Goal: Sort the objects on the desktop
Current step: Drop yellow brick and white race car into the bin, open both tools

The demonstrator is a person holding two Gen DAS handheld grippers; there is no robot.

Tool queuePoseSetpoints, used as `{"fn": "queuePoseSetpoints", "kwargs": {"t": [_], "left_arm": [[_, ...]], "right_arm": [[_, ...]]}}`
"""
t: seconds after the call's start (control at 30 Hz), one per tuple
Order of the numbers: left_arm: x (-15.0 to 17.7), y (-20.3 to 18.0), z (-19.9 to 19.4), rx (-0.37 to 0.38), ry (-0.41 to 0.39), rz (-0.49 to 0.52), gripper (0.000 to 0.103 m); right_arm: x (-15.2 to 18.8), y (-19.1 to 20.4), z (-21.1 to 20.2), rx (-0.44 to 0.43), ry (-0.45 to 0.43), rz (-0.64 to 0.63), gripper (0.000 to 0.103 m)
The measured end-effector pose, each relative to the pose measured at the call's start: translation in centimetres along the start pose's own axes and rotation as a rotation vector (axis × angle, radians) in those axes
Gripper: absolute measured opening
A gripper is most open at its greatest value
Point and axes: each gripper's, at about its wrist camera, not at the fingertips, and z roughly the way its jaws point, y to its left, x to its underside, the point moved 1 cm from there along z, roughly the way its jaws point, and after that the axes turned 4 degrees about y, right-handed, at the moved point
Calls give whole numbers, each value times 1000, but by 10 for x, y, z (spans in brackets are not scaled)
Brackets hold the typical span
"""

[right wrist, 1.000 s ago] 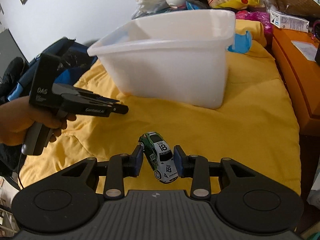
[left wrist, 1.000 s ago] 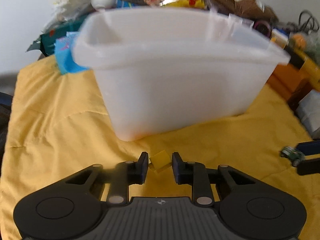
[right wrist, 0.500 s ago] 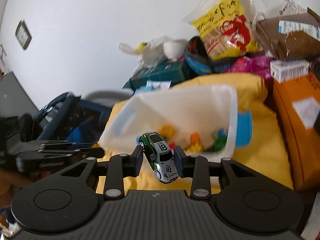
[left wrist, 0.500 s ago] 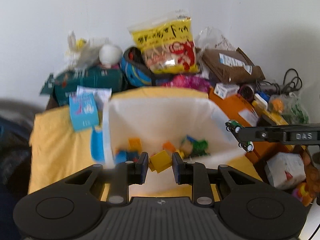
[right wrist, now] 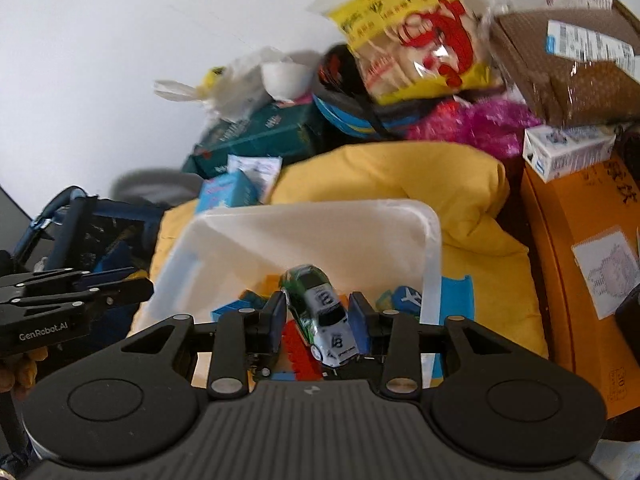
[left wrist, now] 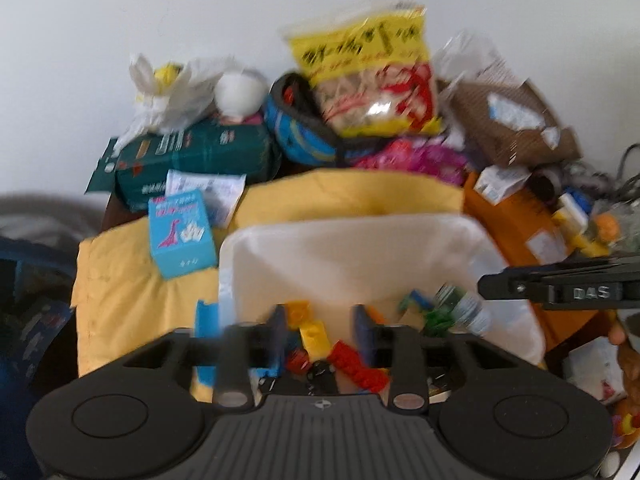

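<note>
A white plastic bin [left wrist: 348, 226] [right wrist: 320, 206] stands on the yellow cloth [left wrist: 120, 280] with several coloured bricks inside. My left gripper [left wrist: 319, 332] hovers over the bin's near edge, its jaws opening. A yellow brick [left wrist: 314, 334] sits loose in the gap, clear of both pads. My right gripper [right wrist: 320, 320] is over the bin, shut on a green and white toy car [right wrist: 320, 312] held slantwise, and its jaws are starting to open. The left wrist view shows the right gripper [left wrist: 486, 289] at the right with the blurred car [left wrist: 460, 304] at its tip. The left gripper [right wrist: 146, 289] shows at the left in the right wrist view.
Behind the bin is a pile against the wall: a yellow snack bag [left wrist: 368, 80], a green box [left wrist: 192, 156], a brown parcel [right wrist: 568, 72] and a pink tuft [right wrist: 480, 124]. A blue carton [left wrist: 180, 236] lies left of the bin. An orange box [right wrist: 580, 248] flanks its right.
Both grippers rose from the cloth to above the bin. The left jaws spread and let go of the yellow brick. The right gripper still carries the car.
</note>
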Motion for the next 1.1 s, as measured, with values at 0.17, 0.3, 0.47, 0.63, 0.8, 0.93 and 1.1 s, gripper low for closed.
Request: {"fn": "queuePoseSetpoints", "kwargs": {"t": [0.17, 0.3, 0.47, 0.63, 0.8, 0.93, 1.1], "left_arm": [[-4, -2, 15, -55, 60, 15, 77], [-5, 1, 22, -79, 90, -28, 79], [-1, 3, 25, -109, 92, -42, 82], [1, 5, 26, -112, 97, -53, 82], [1, 3, 25, -106, 95, -47, 82], [3, 3, 26, -105, 99, -46, 83], [7, 2, 25, -99, 89, -58, 84]], "right_arm": [[1, 4, 7, 66, 7, -19, 91], [6, 13, 0, 75, -5, -69, 97], [16, 18, -6, 69, -22, -96, 98], [25, 19, -7, 65, -17, -110, 98], [24, 16, -6, 77, -15, -99, 98], [24, 17, -7, 80, -18, -103, 98], [25, 17, -7, 81, -20, -94, 98]]}}
